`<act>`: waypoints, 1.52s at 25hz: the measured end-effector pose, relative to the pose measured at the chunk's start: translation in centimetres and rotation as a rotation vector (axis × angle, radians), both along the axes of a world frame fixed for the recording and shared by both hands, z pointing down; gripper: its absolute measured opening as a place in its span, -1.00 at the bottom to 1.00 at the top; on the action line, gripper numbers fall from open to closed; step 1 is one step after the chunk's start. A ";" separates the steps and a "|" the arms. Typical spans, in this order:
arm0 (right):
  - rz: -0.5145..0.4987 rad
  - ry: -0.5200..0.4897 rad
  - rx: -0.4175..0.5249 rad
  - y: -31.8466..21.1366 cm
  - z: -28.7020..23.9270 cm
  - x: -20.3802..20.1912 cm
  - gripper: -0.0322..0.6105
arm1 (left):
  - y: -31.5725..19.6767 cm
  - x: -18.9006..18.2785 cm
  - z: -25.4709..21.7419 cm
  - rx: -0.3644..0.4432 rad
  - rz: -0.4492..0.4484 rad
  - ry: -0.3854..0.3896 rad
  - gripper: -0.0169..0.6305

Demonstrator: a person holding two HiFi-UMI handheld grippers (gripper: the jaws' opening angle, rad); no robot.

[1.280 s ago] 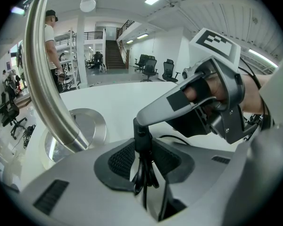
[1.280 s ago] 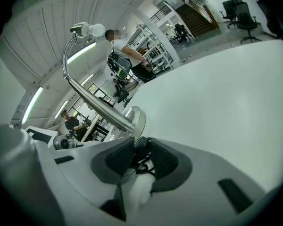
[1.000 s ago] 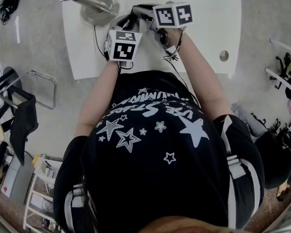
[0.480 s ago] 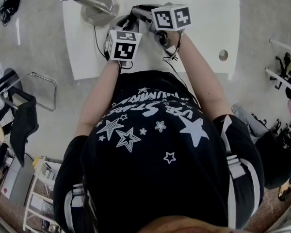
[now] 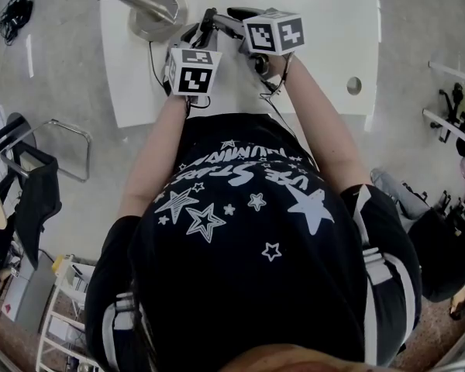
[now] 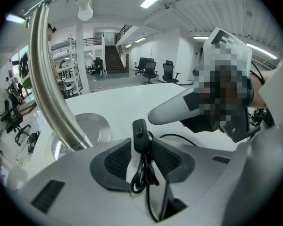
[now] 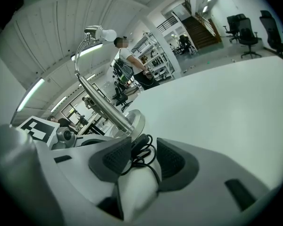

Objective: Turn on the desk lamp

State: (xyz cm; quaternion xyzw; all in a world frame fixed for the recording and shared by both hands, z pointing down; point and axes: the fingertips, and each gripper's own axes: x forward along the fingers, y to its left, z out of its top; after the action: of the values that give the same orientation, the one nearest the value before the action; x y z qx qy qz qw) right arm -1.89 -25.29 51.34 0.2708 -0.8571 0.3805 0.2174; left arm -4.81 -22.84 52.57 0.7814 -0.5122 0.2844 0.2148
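Observation:
A metal desk lamp stands on the white table [image 5: 325, 22] on a round base [image 5: 159, 10], its curved arm [image 6: 52, 88] rising to an unlit bulb [image 6: 85, 9]. The black inline switch [image 6: 140, 135] on the lamp's cord is clamped upright between the pads of my left gripper [image 6: 140, 147], with loops of cord [image 6: 144, 173] hanging below. My right gripper [image 7: 140, 157] faces the lamp base [image 7: 134, 119]. Its jaws are opening, with the switch and cord [image 7: 141, 149] loose between them. In the head view the left gripper [image 5: 201, 33] and right gripper [image 5: 226, 18] meet just right of the base.
The table has a round cable hole [image 5: 354, 86] at the right. A chair [image 5: 39, 177] and a metal frame [image 5: 62, 130] stand on the floor to the left. A person [image 7: 127, 62] stands in the far background.
Both grippers have shifted slightly farther across the table, toward its far edge by the lamp base. The lamp has not moved.

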 end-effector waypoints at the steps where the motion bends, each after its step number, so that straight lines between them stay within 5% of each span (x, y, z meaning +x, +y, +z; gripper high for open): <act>1: 0.002 0.001 0.007 0.1 -0.2 0.1 -0.42 | 0.1 0.0 -0.2 0.006 -0.001 -0.002 -0.55; 13: 0.106 -0.084 0.152 1.1 -4.6 3.2 -0.43 | 2.1 -1.8 -5.4 0.123 -0.058 -0.002 -0.55; 24: 0.131 -0.167 0.225 6.5 -9.6 7.6 -0.43 | 6.8 -0.8 -11.9 0.234 -0.113 0.133 -0.55; 38: 0.208 -0.210 0.243 9.6 -10.9 9.1 -0.72 | 8.8 0.3 -14.0 0.281 -0.022 0.171 -0.56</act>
State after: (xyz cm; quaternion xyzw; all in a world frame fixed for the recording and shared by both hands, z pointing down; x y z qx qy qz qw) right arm 7.19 -15.67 40.47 0.3409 -0.8821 0.3209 0.0522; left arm -4.56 -14.01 38.52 0.8194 -0.5354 0.1398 0.1492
